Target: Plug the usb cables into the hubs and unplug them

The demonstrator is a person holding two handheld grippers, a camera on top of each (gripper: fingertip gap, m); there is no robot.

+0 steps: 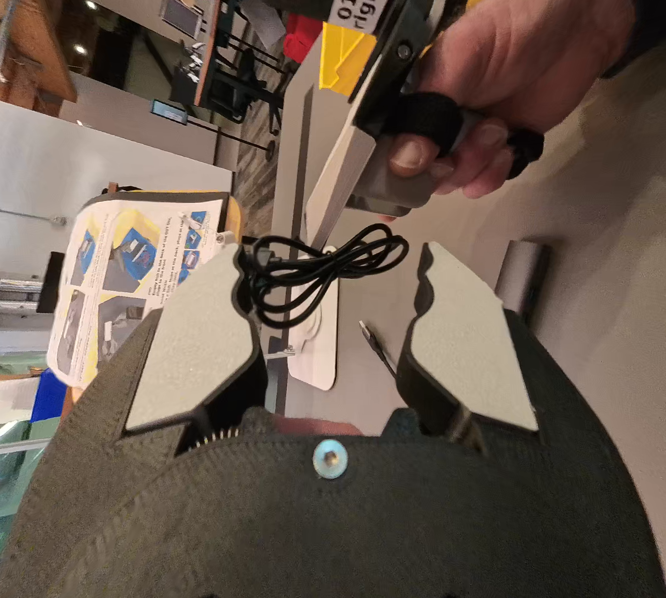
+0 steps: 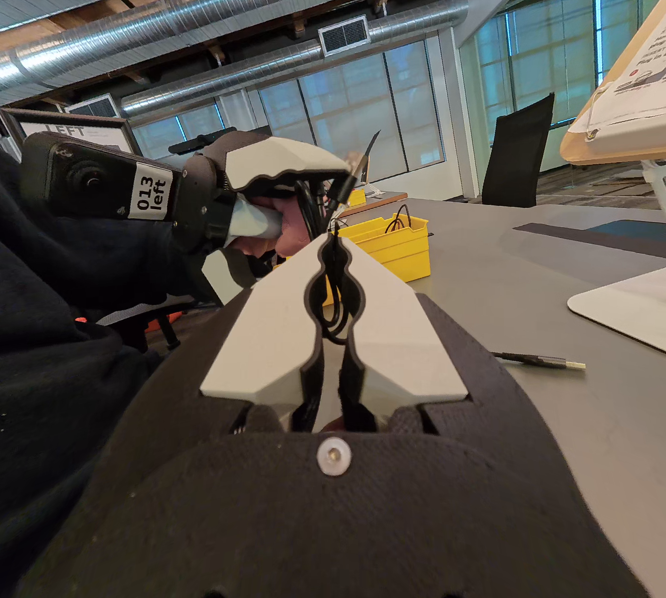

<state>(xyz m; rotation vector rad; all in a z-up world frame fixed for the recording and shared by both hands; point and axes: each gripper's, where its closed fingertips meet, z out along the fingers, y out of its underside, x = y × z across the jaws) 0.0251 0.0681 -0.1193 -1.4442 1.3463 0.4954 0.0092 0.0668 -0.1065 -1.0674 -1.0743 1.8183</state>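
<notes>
My right gripper [image 2: 333, 238] is shut on a coiled black USB cable [image 2: 333, 303], with loops showing between its white fingers. In the left wrist view the same cable bundle [image 1: 324, 267] hangs from the right gripper's tip [image 1: 319, 242], between the wide-open fingers of my left gripper [image 1: 333, 256]. A plug end [image 1: 364, 328] sticks out beside the left gripper's right finger. The right wrist view shows the left gripper [image 2: 288, 216] open around the cable, with that plug [image 2: 356, 166] by its upper finger. Another USB plug [image 2: 555, 362] lies on the grey table [image 2: 504, 274].
A yellow bin [image 2: 396, 245] holding a cable stands on the table behind the grippers. A white flat pad [image 2: 630, 306] lies to the right and also shows in the left wrist view [image 1: 320, 357]. A printed instruction sheet [image 1: 137, 274] stands nearby. A dark grey block [image 1: 519, 278] sits at the right. My two grippers' fingertips are within a few centimetres of each other.
</notes>
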